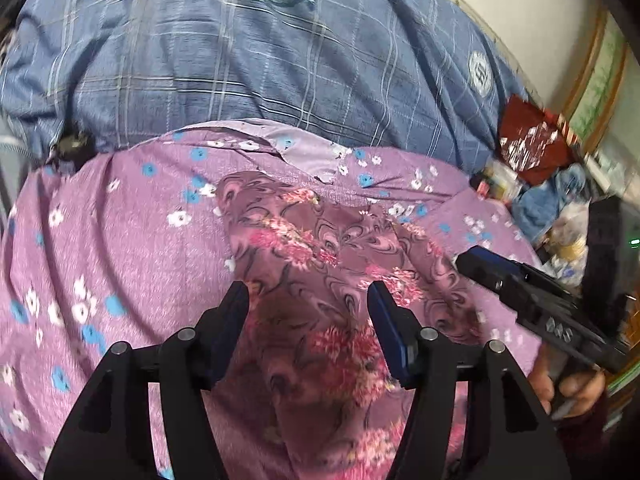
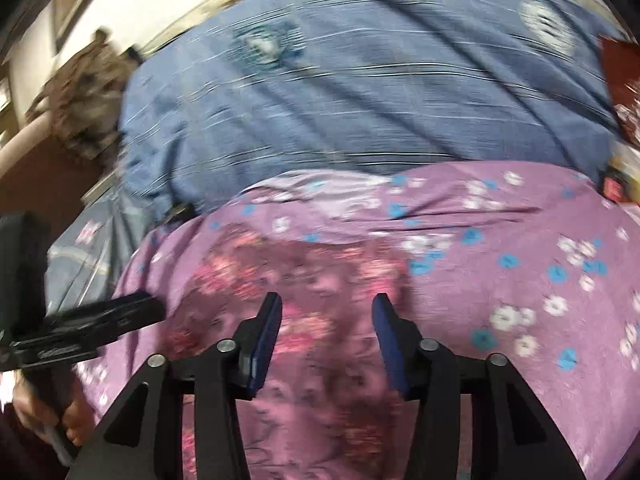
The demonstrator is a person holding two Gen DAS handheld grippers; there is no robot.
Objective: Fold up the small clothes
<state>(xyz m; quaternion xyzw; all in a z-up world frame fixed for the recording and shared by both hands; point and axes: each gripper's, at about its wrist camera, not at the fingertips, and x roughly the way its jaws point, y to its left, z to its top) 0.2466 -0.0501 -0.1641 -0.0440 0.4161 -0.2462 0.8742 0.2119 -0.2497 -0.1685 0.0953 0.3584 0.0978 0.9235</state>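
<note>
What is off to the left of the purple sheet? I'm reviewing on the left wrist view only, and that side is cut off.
Observer: The right wrist view shows a grey-blue patterned cloth beside the purple floral sheet, below the blue plaid quilt.
Operator: Is the right gripper open? I see it only side-on.
Observer: Yes. The right gripper has its jaws apart above the dark floral garment, gripping nothing.
Operator: Anything beyond the quilt's left end?
Observer: A blurred brown mottled bundle lies there; I cannot tell what it is.
</note>
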